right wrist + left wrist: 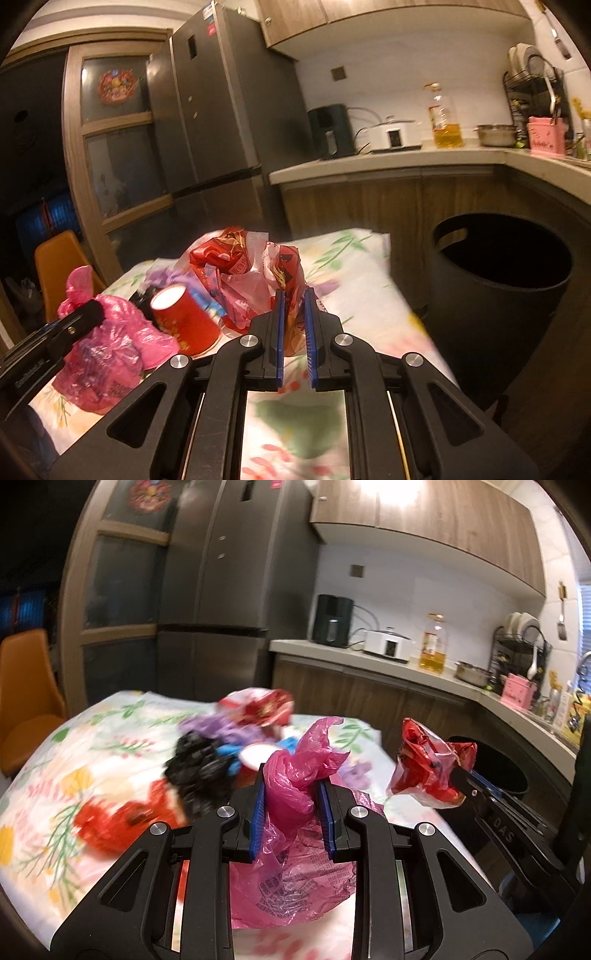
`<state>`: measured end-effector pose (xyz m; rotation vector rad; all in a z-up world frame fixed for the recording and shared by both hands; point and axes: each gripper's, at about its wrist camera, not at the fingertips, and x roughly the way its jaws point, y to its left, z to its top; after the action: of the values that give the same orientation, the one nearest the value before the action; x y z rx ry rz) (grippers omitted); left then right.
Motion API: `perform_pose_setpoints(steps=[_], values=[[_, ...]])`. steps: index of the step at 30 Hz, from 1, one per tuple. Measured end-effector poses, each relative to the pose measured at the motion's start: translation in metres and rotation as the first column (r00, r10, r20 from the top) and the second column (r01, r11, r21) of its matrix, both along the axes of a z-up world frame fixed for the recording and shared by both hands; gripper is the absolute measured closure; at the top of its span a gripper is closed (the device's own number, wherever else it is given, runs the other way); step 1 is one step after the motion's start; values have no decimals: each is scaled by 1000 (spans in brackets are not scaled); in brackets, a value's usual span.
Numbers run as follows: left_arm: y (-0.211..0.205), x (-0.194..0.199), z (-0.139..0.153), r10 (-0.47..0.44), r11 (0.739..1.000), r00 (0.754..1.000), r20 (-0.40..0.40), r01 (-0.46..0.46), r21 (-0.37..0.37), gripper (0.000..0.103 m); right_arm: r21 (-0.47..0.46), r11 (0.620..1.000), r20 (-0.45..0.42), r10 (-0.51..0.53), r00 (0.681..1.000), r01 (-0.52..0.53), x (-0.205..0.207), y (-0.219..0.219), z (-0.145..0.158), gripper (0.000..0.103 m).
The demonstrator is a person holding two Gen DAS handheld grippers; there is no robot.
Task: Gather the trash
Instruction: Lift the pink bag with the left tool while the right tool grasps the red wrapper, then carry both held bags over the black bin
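My left gripper (291, 780) is shut on a crumpled pink plastic bag (317, 738), which hangs down between its blue pads above the floral table (74, 746). To its right, my right gripper (457, 773) is shut on a red-and-clear plastic bag (421, 771). In the right wrist view that red bag (243, 266) bunches up ahead of the right gripper (294, 297), lifted off the cloth. The left gripper (90, 312) and pink bag (110, 354) show at the left. A black bin (517, 314) stands open beside the table's right edge.
A heap of trash lies on the table: a black bag (199, 771), purple and blue scraps, red wrappers, and a red paper cup (184, 321). An orange chair (26, 701) stands at the left. Behind are a fridge (221, 590) and a counter (369, 661) with appliances.
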<state>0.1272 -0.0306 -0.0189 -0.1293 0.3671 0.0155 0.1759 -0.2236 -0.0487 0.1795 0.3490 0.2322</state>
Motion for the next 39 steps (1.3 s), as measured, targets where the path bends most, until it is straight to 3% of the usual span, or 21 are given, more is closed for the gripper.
perform_pose_setpoints(steps=[8, 18, 26, 39], values=[[-62, 33, 34, -137, 991, 988, 77, 137, 10, 79, -2, 987, 58, -161, 985, 162, -5, -58, 21, 92], [-148, 80, 49, -272, 962, 954, 123, 273, 11, 79, 10, 920, 93, -390, 916, 391, 4, -139, 34, 92], [-196, 114, 40, -323, 946, 942, 95, 324, 9, 79, 9, 892, 88, -451, 888, 452, 15, -167, 28, 92], [-229, 145, 24, -363, 932, 930, 61, 364, 10, 78, 21, 888, 75, -459, 885, 459, 32, -182, 24, 92]])
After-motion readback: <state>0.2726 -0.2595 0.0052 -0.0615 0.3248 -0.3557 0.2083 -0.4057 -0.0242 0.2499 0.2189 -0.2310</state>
